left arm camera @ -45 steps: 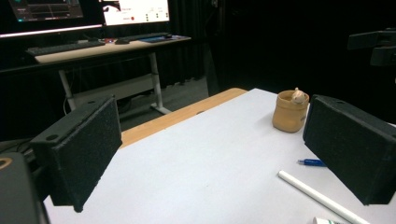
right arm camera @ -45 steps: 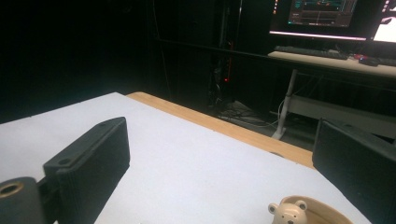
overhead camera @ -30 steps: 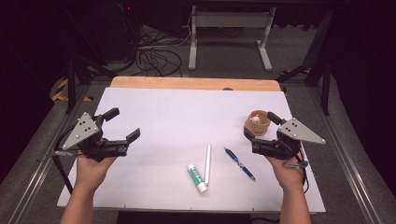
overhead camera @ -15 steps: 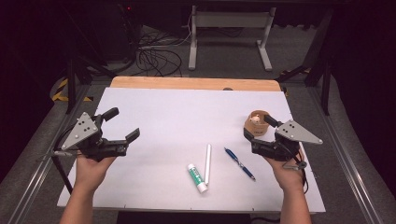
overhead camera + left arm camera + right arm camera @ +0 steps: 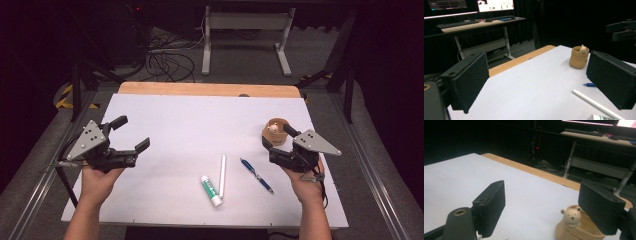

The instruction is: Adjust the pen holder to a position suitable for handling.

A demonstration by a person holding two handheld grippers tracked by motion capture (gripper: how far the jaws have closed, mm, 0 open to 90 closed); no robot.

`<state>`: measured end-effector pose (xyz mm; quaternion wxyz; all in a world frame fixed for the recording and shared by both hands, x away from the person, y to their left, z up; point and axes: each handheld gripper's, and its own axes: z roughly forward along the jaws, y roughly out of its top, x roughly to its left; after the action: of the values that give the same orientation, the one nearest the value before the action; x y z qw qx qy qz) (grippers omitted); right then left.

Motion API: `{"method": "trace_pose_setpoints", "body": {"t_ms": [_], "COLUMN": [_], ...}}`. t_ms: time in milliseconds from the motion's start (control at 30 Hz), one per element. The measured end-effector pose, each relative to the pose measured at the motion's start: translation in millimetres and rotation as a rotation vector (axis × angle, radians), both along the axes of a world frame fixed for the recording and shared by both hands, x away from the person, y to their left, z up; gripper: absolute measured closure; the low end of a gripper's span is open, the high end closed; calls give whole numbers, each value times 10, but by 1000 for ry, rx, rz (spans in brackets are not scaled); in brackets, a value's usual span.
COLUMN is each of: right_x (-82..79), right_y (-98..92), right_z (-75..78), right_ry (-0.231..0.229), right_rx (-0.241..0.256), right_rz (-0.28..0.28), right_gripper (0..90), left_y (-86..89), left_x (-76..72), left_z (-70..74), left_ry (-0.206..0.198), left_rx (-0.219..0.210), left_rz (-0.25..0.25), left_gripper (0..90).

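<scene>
Looking down from the high view, we see the white bench (image 5: 200,130) with a tan cup (image 5: 275,131) near its right edge, a blue pen (image 5: 256,175), a white stick (image 5: 222,174) and a small tube (image 5: 210,190) toward the front. The left gripper (image 5: 131,134) and right gripper (image 5: 279,136) hover with fingers spread, empty. In the left gripper view, the cup (image 5: 579,57) stands far ahead between the open fingers. In the right gripper view, the cup (image 5: 576,227), holding a little bear (image 5: 571,216), sits just beside the right finger.
</scene>
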<state>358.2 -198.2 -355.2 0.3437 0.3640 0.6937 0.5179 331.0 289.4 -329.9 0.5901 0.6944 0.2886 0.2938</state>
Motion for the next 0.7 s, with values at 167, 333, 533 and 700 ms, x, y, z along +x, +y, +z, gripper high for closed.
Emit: {"method": "trace_pose_setpoints", "body": {"t_ms": [167,333,533,700], "right_x": [61,114,235,336], "right_y": [11,44,74,73], "right_z": [-84,-151,-258,-373], "right_ry": [6,-6,-22,-36], "right_rx": [-10,-30,-20,-66], "right_rz": [-40,-80,-132,-204], "right_gripper": [232,243,260,270], "left_y": [-11,-6,-17,-10], "left_x": [5,16,17,25], "left_z": [-7,-14,-17,-24], "left_ry": [2,3,6,10], "left_rx": [0,6,6,6], "left_rz": [0,2,3,5], "left_gripper": [52,52,52,52]}}
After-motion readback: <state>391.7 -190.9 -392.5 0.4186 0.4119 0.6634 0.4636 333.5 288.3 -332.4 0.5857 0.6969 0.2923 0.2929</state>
